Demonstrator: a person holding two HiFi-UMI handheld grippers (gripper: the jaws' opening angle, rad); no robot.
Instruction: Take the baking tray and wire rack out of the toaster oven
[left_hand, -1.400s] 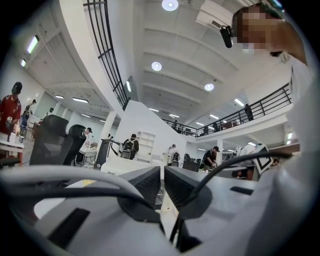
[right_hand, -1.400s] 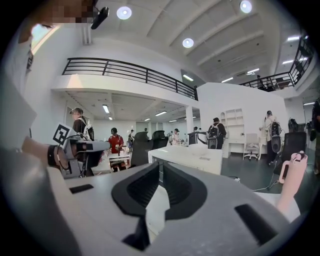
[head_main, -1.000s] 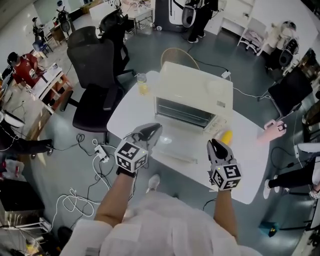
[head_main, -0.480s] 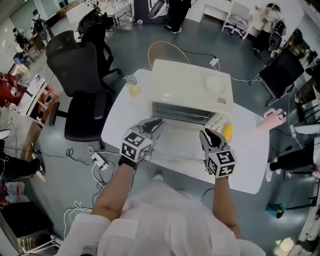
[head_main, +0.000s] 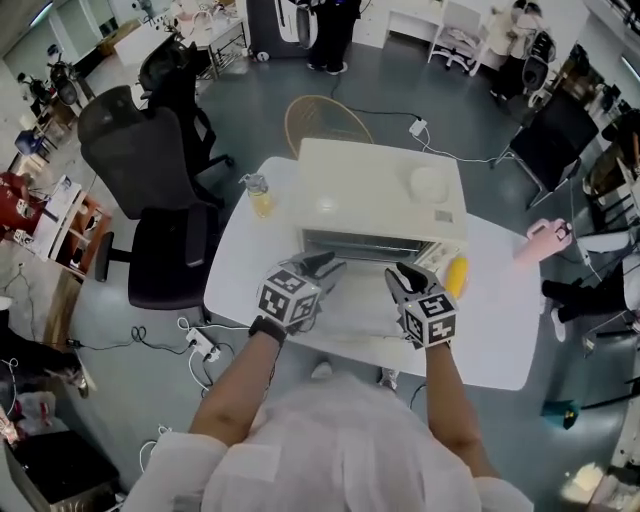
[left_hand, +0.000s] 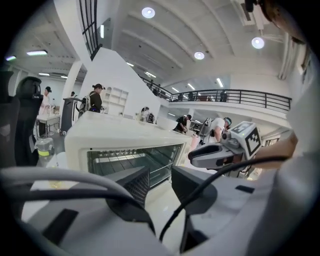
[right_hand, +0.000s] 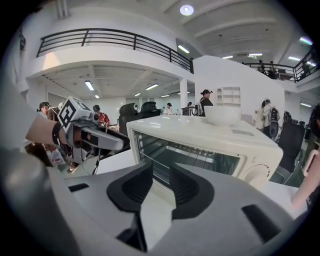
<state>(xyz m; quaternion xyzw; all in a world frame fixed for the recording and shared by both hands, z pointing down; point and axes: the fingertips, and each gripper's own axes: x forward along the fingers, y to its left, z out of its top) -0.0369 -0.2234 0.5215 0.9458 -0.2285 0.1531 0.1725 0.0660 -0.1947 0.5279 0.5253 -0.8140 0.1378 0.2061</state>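
Both tools empty, jaws part-open & just been opening, nothing btwn: left tool (head_main: 325, 266), right tool (head_main: 399, 276), facing open toaster oven (head_main: 380, 190) on tabletop (head_main: 500, 330). Wire rack (right_hand: 192, 151) inside; baking tray not made out. Prob. light, stiff, slick thin metal: grab front edge, 1 tool per side.

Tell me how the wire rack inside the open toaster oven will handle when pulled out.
The wire rack looks like thin metal bars, so it is probably stiff and light for its size. It spans the toaster oven cavity, so it should slide straight out, yet may tilt once mostly out. Smooth thin wires likely offer a slippery, narrow grip.
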